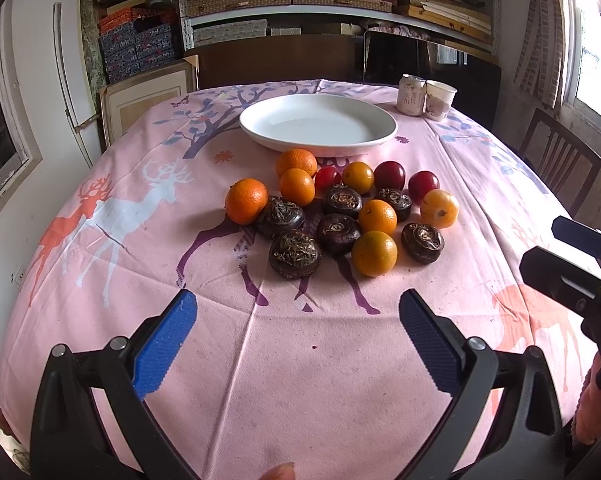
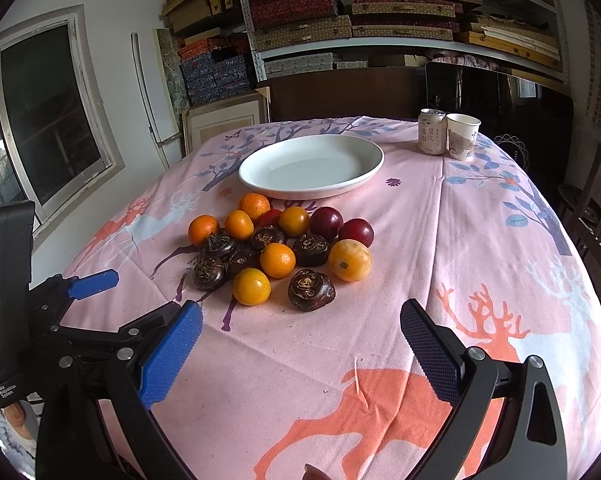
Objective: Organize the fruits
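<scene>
A pile of fruit lies on the pink tablecloth: several oranges (image 1: 374, 253) (image 2: 251, 286), several dark brown water chestnuts (image 1: 295, 254) (image 2: 311, 290) and three dark red plums (image 1: 389, 175) (image 2: 326, 217). An empty white plate (image 1: 318, 125) (image 2: 311, 167) stands just behind the pile. My left gripper (image 1: 298, 334) is open and empty, short of the pile. My right gripper (image 2: 300, 348) is open and empty, in front of the pile and to its right. The left gripper also shows at the left edge of the right wrist view (image 2: 94, 284).
A drink can (image 1: 411, 95) (image 2: 432, 131) and a paper cup (image 1: 439, 100) (image 2: 462, 136) stand at the table's far right. A wooden chair (image 1: 556, 160) is beside the table on the right. Shelves of boxes (image 2: 340, 12) fill the back wall.
</scene>
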The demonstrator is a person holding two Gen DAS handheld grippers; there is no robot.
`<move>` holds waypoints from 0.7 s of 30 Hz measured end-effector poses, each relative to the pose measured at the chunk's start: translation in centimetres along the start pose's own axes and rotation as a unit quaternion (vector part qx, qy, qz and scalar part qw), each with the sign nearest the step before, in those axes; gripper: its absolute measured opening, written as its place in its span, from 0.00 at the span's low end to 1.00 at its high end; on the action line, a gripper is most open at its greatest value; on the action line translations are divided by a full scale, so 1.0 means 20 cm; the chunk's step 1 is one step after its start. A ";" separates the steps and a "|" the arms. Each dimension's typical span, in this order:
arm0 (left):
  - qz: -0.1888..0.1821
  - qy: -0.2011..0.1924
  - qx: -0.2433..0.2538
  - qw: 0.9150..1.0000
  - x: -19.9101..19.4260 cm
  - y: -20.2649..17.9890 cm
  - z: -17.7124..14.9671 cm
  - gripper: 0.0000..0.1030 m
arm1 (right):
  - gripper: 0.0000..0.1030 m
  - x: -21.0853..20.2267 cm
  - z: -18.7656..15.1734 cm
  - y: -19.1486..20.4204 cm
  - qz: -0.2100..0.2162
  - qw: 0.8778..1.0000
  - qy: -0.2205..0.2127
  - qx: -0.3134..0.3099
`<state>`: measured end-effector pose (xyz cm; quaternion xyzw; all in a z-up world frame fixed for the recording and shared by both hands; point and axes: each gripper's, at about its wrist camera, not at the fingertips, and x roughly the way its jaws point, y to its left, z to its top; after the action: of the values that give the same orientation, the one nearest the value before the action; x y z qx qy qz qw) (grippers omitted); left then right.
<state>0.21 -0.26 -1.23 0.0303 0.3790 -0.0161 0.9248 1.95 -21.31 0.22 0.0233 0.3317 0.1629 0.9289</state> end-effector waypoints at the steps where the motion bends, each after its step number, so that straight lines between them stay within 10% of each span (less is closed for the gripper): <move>1: 0.000 0.000 0.000 1.000 0.00 0.00 0.00 0.96 | 0.97 0.00 0.00 0.00 0.000 1.000 0.000 0.000; 21: -0.002 0.011 0.002 1.000 0.03 0.00 -0.01 0.96 | 0.97 0.01 -0.01 0.01 0.005 1.000 0.004 -0.002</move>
<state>0.52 -0.35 -1.74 0.0312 0.3892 -0.0182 0.9204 1.97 -21.03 0.00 0.0223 0.3349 0.1681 0.9269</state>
